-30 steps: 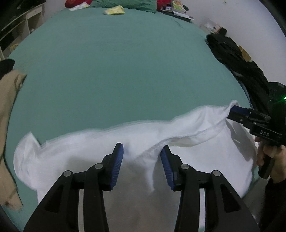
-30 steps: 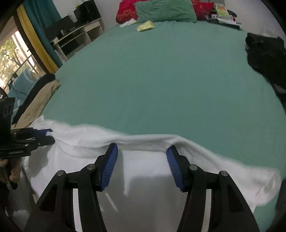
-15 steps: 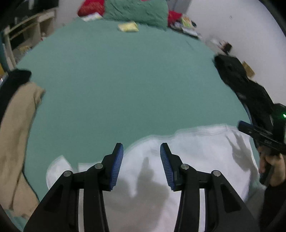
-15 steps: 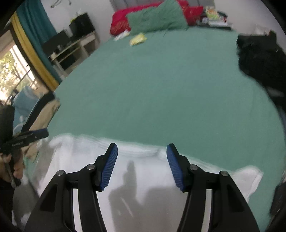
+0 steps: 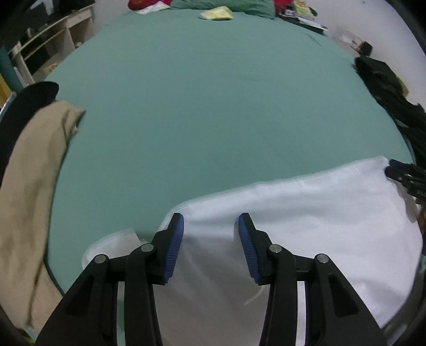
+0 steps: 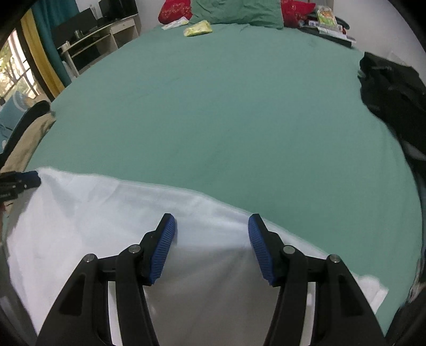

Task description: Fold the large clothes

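A large white garment [image 5: 306,213] lies spread at the near edge of the green bed [image 5: 213,106]; it also shows in the right wrist view [image 6: 106,213]. My left gripper [image 5: 210,226] is open and empty above the garment's left part. My right gripper [image 6: 211,229] is open and empty above its far edge. The right gripper's tips [image 5: 399,173] show at the garment's right corner in the left wrist view. The left gripper's tips [image 6: 24,179] show at its left corner in the right wrist view.
A tan garment [image 5: 32,186] hangs at the bed's left edge. Black clothes [image 5: 386,87] are piled at the right edge. Green and red pillows [image 6: 237,12], a yellow packet [image 6: 198,28] and books [image 6: 327,13] lie at the head. A desk [image 6: 90,40] stands at the left.
Both grippers have let go of the garment's far edge. That edge has dropped flat onto the bed, and both grippers have pulled back toward the near side.
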Tool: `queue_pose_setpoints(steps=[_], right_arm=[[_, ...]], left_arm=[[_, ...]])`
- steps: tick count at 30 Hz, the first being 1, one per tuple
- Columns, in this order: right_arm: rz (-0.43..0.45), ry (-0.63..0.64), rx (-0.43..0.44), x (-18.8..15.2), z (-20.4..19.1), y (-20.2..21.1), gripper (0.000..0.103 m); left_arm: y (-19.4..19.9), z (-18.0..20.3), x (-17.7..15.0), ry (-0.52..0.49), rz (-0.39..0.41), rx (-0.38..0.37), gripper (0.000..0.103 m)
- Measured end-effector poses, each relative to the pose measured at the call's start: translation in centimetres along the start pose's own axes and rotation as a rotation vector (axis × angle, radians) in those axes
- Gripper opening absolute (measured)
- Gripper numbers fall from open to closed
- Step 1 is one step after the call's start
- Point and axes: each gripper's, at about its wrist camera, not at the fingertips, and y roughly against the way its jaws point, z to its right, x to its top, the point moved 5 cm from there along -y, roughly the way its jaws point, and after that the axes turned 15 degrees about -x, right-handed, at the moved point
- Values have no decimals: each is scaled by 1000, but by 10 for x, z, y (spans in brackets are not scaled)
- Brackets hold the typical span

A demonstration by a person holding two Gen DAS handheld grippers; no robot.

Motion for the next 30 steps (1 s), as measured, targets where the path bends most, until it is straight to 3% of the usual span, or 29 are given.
queue_pose_setpoints(steps=[6,10,12,16,19,20,21,27,30], right_arm=[[50,-86,-71,-4,33,27,58],[73,-181,-123,-35,58,62,58],[75,-243,-141,-59,74,81,58],[52,-331,-164,-106,92,106,58],[9,-377,-174,-135,105,110,58],[-3,-392,-164,-144,109,113,58],[-10,-408,-157,-152,111,115,58],[-30,-460,-146,-181,123,126,58],[-37,-485,-118,-186,119,128,58]], left_arm=[[46,-38,1,82,106,26,45],[86,-64,-44,194,162,-2,46],[95,-68,-67,241,175,-25,51],[82,-50,-111,299,128,-90,52],[72,-42,-132,260,87,-114,52],[73,-39,-135,227,97,-90,45],[73,-36,-138,196,93,-46,7],[105,-55,-156,288,170,17,3],[109,-60,-164,350,162,3,4]])
